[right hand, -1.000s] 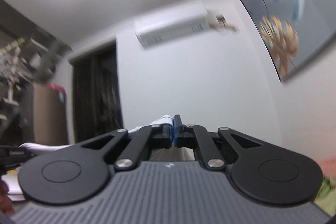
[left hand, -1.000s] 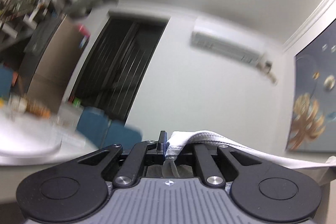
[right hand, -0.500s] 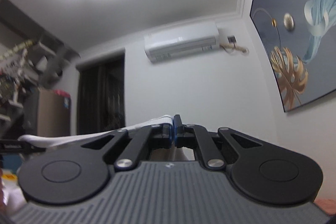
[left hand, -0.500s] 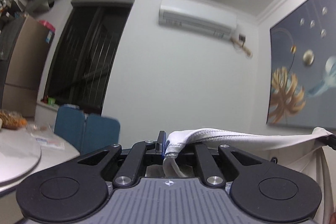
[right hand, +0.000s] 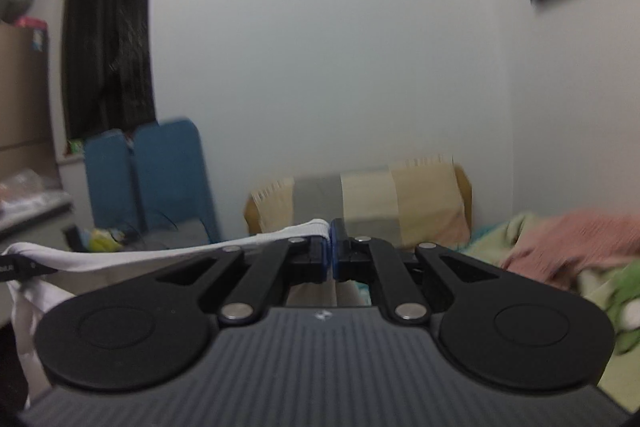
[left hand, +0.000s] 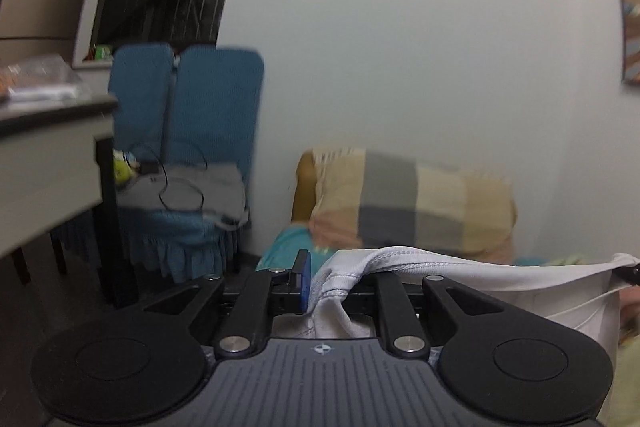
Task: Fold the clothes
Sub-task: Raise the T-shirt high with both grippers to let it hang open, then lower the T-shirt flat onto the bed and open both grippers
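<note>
Left gripper (left hand: pixel 316 283) is clamped on a bunched hem of the white garment (left hand: pixel 460 267), blue pad (left hand: pixel 304 279) pressed against the cloth. From that pinch the fabric runs taut to the right, up in the air, and ends at the edge of the frame where the other tool's dark tip (left hand: pixel 632 273) pokes in. More of it hangs down below that far corner. Beyond, a checked blanket (left hand: pixel 412 203) drapes over a wooden headboard, two blue chairs (left hand: pixel 188 131) stand against the wall with a grey cloth and a cable on one seat, and a table (left hand: pixel 52 143) juts in on the left.

Right view now: right gripper (right hand: pixel 333 255) is shut tight, blue pads together, with the garment's (right hand: pixel 160 253) ribbed edge caught between them. The cloth stretches away left to the other tool's tip (right hand: pixel 20 267), then drops. The checked blanket (right hand: pixel 380 203) is ahead, a pink cloth (right hand: pixel 572 243) and green bedding (right hand: pixel 624 291) lie on the right.
</note>
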A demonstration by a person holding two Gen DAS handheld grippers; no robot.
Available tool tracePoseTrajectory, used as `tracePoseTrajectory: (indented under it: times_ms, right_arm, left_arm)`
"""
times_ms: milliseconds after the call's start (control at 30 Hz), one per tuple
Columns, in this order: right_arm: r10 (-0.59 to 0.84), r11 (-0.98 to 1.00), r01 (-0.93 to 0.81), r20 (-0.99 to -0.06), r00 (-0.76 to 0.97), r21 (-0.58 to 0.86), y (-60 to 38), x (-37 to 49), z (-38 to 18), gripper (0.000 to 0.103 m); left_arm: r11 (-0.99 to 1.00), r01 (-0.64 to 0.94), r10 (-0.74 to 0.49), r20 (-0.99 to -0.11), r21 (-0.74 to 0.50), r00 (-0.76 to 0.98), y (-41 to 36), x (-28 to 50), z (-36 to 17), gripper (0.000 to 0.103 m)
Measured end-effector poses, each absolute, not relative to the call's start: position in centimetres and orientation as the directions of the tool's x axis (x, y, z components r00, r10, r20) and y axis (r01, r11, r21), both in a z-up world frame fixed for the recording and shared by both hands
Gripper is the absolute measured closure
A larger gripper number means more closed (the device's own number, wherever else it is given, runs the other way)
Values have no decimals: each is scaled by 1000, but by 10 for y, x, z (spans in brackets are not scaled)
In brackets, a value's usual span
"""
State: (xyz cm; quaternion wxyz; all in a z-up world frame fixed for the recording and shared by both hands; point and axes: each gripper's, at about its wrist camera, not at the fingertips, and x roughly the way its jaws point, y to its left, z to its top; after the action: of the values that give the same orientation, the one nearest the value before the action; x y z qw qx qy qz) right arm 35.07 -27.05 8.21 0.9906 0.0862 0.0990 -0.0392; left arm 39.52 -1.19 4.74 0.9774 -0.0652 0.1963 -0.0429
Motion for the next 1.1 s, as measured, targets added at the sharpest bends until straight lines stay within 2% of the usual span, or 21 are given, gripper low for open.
tracePoseTrajectory:
  times_ms: [200, 333, 433, 467, 500, 533, 567, 600, 633, 833, 1100]
  right_arm:
    - [-19, 973, 116, -433, 901, 201, -285, 487, -83, 98]
    - [19, 966, 131, -566, 824, 224, -296, 529, -154, 97]
    - [57, 958, 128, -610, 791, 255, -303, 540, -177, 94]
    - [68, 956, 127, -622, 780, 264, -304, 543, -181, 91]
    - [78, 952, 129, -630, 773, 276, -306, 540, -176, 87]
    - [87, 948, 132, -637, 766, 288, -309, 538, -170, 73]
    - [98, 944, 131, -640, 762, 302, -310, 536, -168, 51]
    - [117, 940, 122, -639, 760, 318, -311, 531, -165, 38]
    - [131, 938, 113, -635, 762, 329, -311, 526, -161, 19]
    - [144, 936, 96, -616, 775, 339, -303, 475, -126, 19]
    - [161, 928, 64, -552, 818, 366, -286, 332, -75, 19]
  left_arm:
    - [991, 22, -95, -567, -134, 818, -13, 520, -108, 88]
    - [993, 1, -83, -676, -122, 732, -14, 600, -208, 88]
    - [996, 25, -74, -692, -81, 718, -24, 598, -216, 82]
    - [997, 33, -72, -698, -68, 713, -27, 598, -219, 71]
    - [997, 45, -75, -702, -60, 708, -26, 599, -218, 48]
    - [997, 51, -77, -708, -58, 702, -25, 600, -218, 37]
    - [997, 54, -79, -715, -58, 695, -26, 592, -208, 20]
    - [996, 63, -87, -721, -60, 687, -24, 589, -199, 15]
    - [995, 76, -98, -725, -62, 681, -20, 583, -189, 15]
    - [991, 119, -124, -716, -57, 688, 7, 507, -131, 7]
    - [990, 135, -129, -645, -40, 753, 46, 318, -55, 6]
